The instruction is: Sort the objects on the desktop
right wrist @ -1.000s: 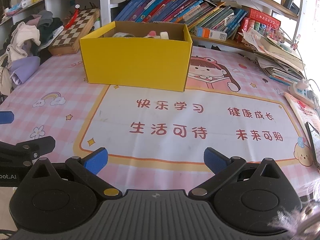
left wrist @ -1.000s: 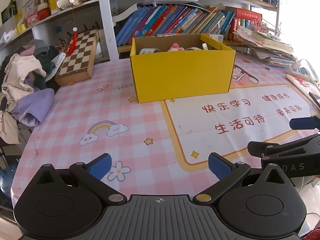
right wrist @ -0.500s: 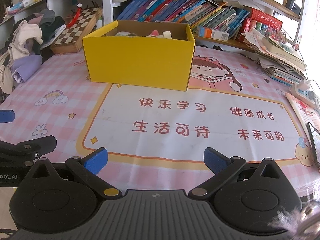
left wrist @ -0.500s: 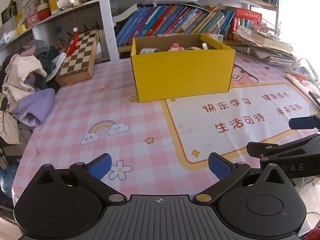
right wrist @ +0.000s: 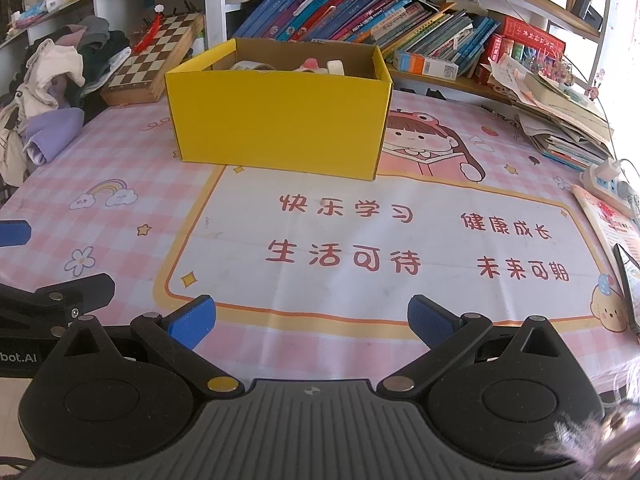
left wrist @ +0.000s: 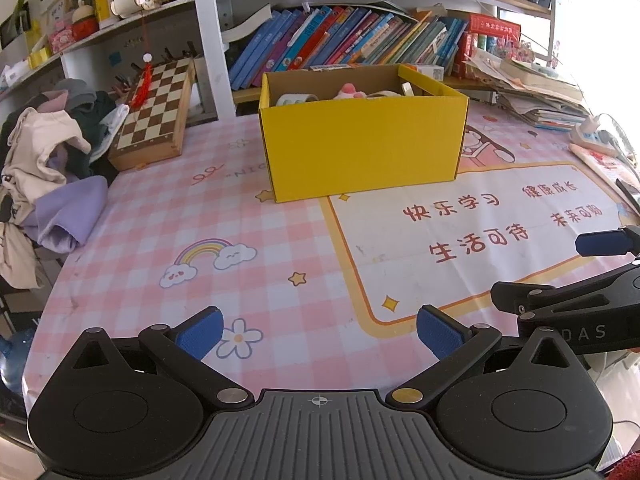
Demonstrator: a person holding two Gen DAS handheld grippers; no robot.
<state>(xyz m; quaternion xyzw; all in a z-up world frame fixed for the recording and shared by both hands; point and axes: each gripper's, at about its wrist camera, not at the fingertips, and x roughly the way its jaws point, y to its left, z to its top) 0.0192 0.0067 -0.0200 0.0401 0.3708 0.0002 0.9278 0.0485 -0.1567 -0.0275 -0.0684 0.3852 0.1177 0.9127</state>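
Two claws, left claw (left wrist: 318, 334) and right claw (right wrist: 311, 319), both spread wide and empty, low over the near tabletop (left wrist: 280, 280). Further back, yellow box (right wrist: 276, 120) on the mat holds tape rolls and a pink toy (left wrist: 349, 90). Bookshelf (right wrist: 360, 20) behind it.

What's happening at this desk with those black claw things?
A person holds two grippers over a pink checked table mat, tidying desktop items. Both the left gripper and the right gripper are open and hold nothing. A yellow box at the back already contains a roll of tape and a pink toy.
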